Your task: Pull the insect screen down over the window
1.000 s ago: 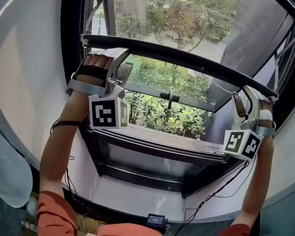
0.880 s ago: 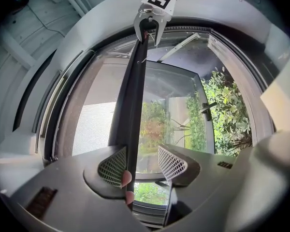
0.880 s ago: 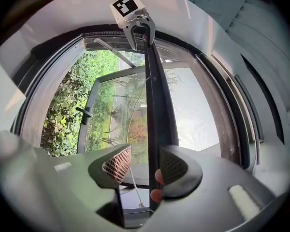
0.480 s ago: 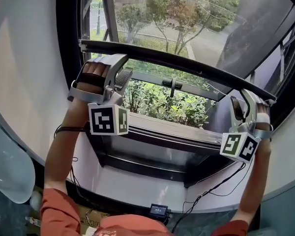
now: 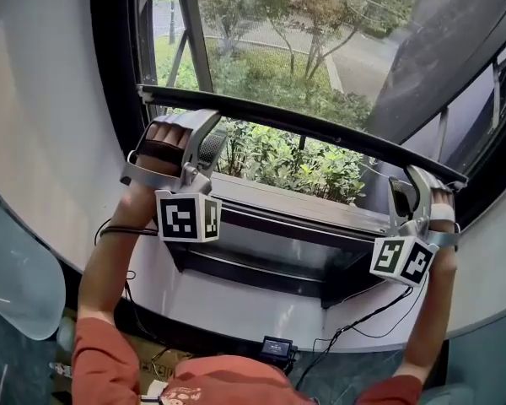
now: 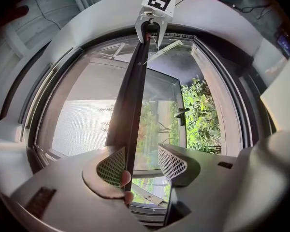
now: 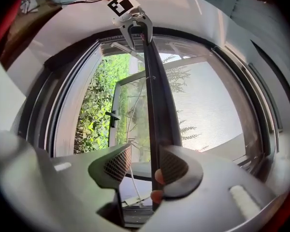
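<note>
The insect screen's dark bottom bar (image 5: pixel 304 125) runs across the window, with fine mesh (image 5: pixel 320 49) stretched above it. My left gripper (image 5: pixel 204 137) sits on the bar's left end and my right gripper (image 5: pixel 405 194) on its right end. In the left gripper view the bar (image 6: pixel 135 91) passes between the spread jaws of my left gripper (image 6: pixel 141 161) and lies against the left jaw. In the right gripper view the bar (image 7: pixel 157 105) lies against the right jaw of my right gripper (image 7: pixel 145 163). Both grippers are open around the bar, not clamped on it.
Below the bar an outward-opening window sash with a black handle (image 6: pixel 182 115) shows green shrubs outside. The dark sill (image 5: pixel 295 209) lies under the opening. Cables (image 5: pixel 354 327) and a small device (image 5: pixel 276 345) hang beneath the white curved wall.
The bar has come down with both grippers on it. More mesh shows above it, and the open gap above the sill has shrunk.
</note>
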Demonstrator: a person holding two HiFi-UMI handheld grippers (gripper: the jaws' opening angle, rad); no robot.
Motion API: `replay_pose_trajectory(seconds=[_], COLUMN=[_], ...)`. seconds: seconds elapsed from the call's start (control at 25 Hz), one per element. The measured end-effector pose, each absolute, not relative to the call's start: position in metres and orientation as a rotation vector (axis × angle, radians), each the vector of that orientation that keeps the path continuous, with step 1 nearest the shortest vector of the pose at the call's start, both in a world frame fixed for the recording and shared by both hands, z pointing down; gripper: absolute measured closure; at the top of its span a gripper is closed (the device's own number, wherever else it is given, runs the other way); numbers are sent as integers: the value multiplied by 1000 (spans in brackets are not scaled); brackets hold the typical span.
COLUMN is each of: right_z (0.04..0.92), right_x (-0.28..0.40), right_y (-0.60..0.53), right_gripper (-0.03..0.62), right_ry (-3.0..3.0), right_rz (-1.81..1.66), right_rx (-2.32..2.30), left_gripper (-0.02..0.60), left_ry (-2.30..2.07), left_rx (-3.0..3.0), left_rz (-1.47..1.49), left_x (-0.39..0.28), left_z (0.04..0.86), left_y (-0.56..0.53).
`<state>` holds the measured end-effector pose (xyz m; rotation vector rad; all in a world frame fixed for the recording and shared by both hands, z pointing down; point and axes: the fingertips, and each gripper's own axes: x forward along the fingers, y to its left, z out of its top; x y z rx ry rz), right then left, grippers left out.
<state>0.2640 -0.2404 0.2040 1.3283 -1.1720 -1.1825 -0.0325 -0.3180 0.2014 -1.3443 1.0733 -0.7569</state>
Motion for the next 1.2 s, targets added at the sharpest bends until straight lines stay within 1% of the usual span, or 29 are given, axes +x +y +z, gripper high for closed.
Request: replay_pose_trajectory(seconds=[0.28,0.52,0.8,1.2], right_z=[204,264,309,340], right_x=[262,260,259,258], right_y=[-240,-235,-233,-232], right_gripper=[408,408,407,407], right_ry=[-1237,-1276,-1348,-1410], right_rz=[-1140,-1087,-1002,-925], right_rx=[1318,1299,1266,1255], left_gripper=[376,376,376,376], left_ry=[1074,1027,993,959], left_rx=[-1390,-1392,-1448,-1495], left_rz=[-768,-818,-869,-911], left_x=[-33,-35,-36,-36], left_z=[205,261,306,339], left_y=[-318,-313,-311,-309])
